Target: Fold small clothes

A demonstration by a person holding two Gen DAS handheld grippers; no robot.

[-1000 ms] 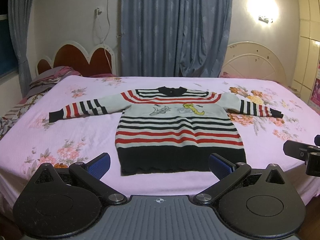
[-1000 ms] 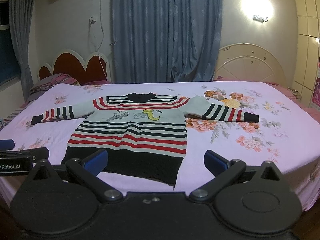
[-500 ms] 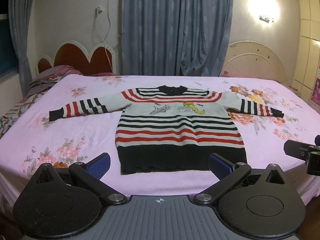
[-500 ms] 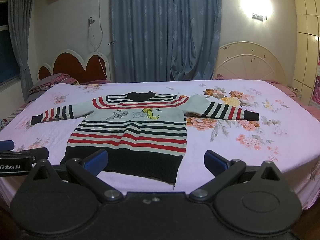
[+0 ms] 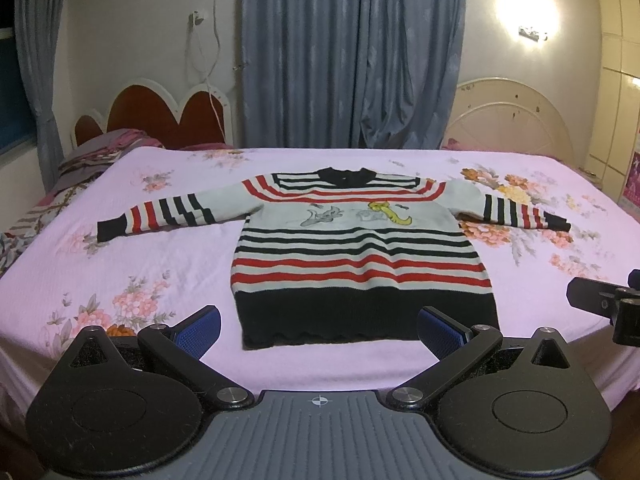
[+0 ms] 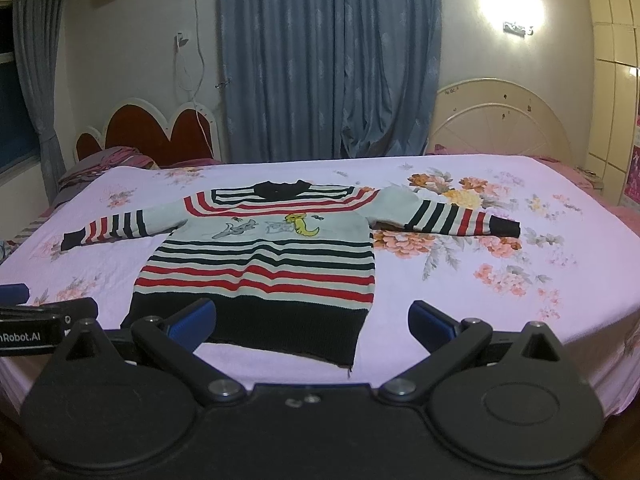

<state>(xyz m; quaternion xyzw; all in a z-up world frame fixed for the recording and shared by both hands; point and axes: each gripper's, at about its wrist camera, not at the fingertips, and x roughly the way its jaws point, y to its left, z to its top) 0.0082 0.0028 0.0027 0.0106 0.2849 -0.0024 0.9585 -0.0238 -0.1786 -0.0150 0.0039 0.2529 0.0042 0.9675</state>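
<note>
Striped sweater [image 5: 360, 256], flat mid-bed [image 5: 160, 256], hem at near edge; left gripper [image 5: 320, 328] and right gripper [image 6: 310, 320] spread, empty; best pinch each sleeve cuff, fold inward evenly.

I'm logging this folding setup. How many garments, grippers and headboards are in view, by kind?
Striped sweater, flat on the bed: 1
Grippers, left gripper and right gripper, both open: 2
Headboards, red headboard and cream headboard: 2
Total: 5
</note>
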